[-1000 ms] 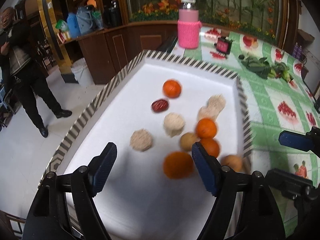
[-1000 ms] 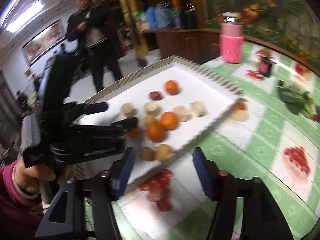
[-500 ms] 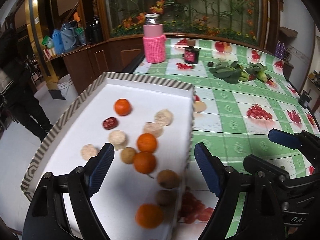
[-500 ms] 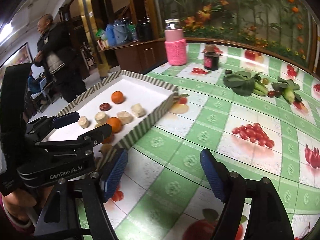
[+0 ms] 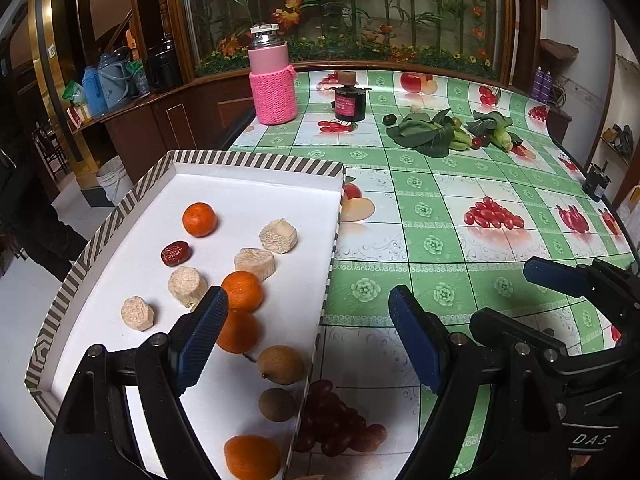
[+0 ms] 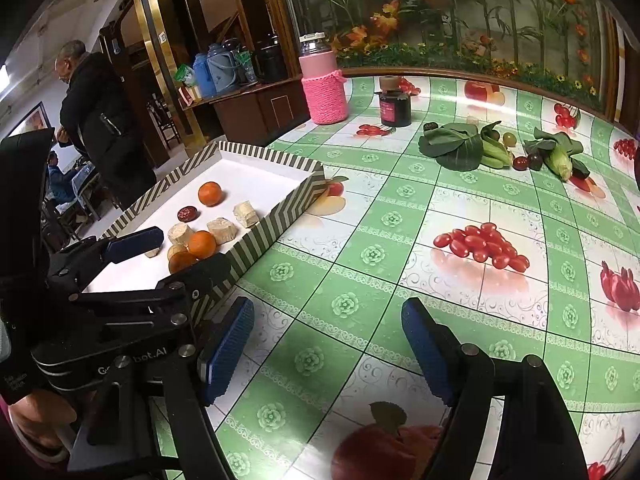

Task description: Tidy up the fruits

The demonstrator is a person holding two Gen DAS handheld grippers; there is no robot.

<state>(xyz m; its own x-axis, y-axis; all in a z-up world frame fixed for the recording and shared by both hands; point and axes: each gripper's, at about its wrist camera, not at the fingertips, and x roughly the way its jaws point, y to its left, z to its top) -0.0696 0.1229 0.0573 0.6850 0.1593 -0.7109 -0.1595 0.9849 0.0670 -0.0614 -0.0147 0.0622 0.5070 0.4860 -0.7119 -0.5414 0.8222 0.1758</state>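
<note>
Hovering above the near right edge of a striped-rim tray (image 5: 256,159), the left gripper (image 5: 308,336) has its blue-padded jaws spread wide and grips nothing, one finger over the tray's white floor and the other over the green fruit-print tablecloth (image 5: 440,216). Across the tray from left to right lie a pale beige chunk (image 5: 137,313), a dark red date (image 5: 175,253), a second beige chunk (image 5: 187,286) and a tangerine (image 5: 199,219) toward the far end; then two tangerines (image 5: 243,290) touching one another near the middle, two more beige chunks (image 5: 255,263) beyond them, two brown round fruits (image 5: 280,365) close to the right rim, and another tangerine (image 5: 251,457) at the near end. Farther back on the table stand a pink knit-sleeved flask (image 5: 272,80) and a small dark jar (image 5: 349,102), with leafy greens (image 5: 424,134) and other vegetables to their right. Lower right in the left wrist view, the right gripper (image 6: 328,354) sits beside the left one, well apart from the tray, over bare tablecloth; its jaws are likewise released and hold nothing. In the right wrist view a man in a dark jacket (image 6: 94,112) stands beyond the tray's far left side.
</note>
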